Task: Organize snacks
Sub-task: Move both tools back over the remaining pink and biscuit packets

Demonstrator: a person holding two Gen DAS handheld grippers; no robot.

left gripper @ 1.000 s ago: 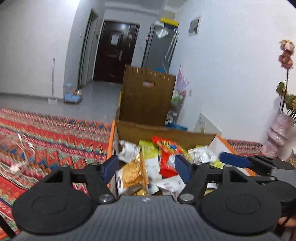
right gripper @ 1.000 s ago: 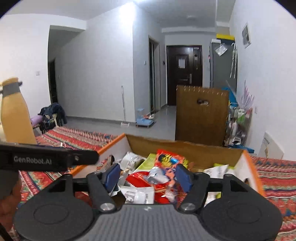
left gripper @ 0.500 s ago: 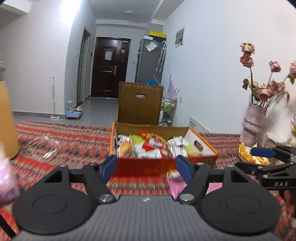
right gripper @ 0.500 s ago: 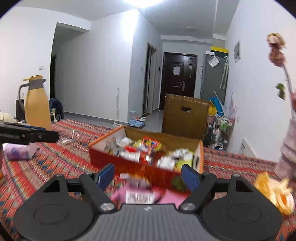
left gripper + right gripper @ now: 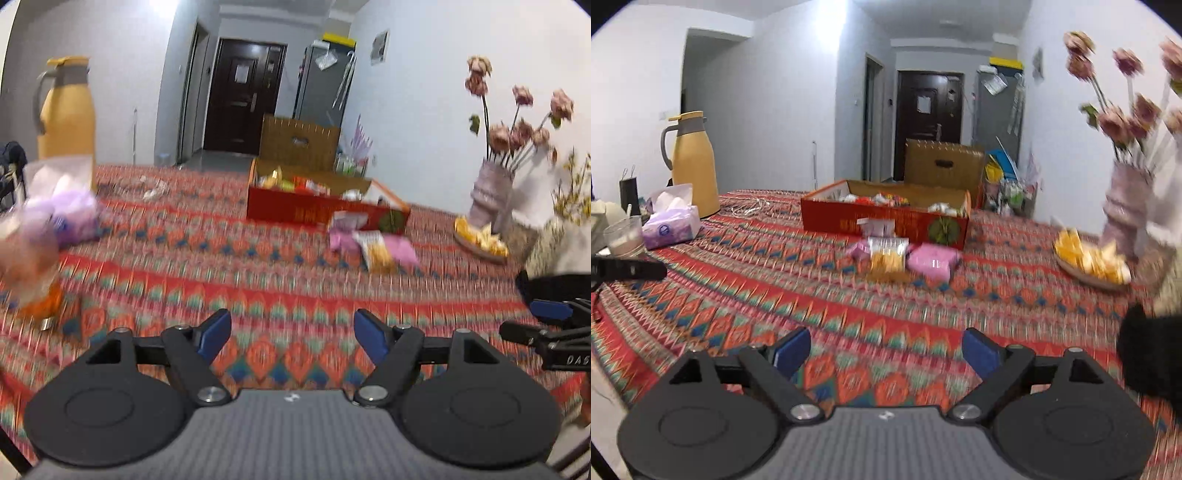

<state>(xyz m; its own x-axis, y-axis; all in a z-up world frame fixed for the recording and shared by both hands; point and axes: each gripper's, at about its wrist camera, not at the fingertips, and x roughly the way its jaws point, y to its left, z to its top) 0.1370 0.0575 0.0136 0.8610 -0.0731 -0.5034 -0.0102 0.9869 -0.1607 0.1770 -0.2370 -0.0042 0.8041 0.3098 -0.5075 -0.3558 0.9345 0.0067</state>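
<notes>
my left tool [image 5: 291, 334] stands wide with nothing between its blue pads [image 5: 212, 334], only the patterned cloth of the counter [image 5: 221, 273] beneath; its jaws have just been opening. my right tool [image 5: 886, 350] is wider still, also empty, its jaws likewise just opening. out ahead on the cloth lie loose snacks: a yellow packet [image 5: 887, 258] between two pink packets [image 5: 932, 261], with a small white packet [image 5: 875, 226] just behind, touching or nearly touching the red box [image 5: 886, 221]. that box sits open toward the far edge, filled with mixed snacks. left of it stand a yellow jug [image 5: 692, 166] and a tissue pack [image 5: 670, 221]; to the right, a plate of orange pieces [image 5: 1089, 260] by a vase of flowers [image 5: 1126, 210].
</notes>
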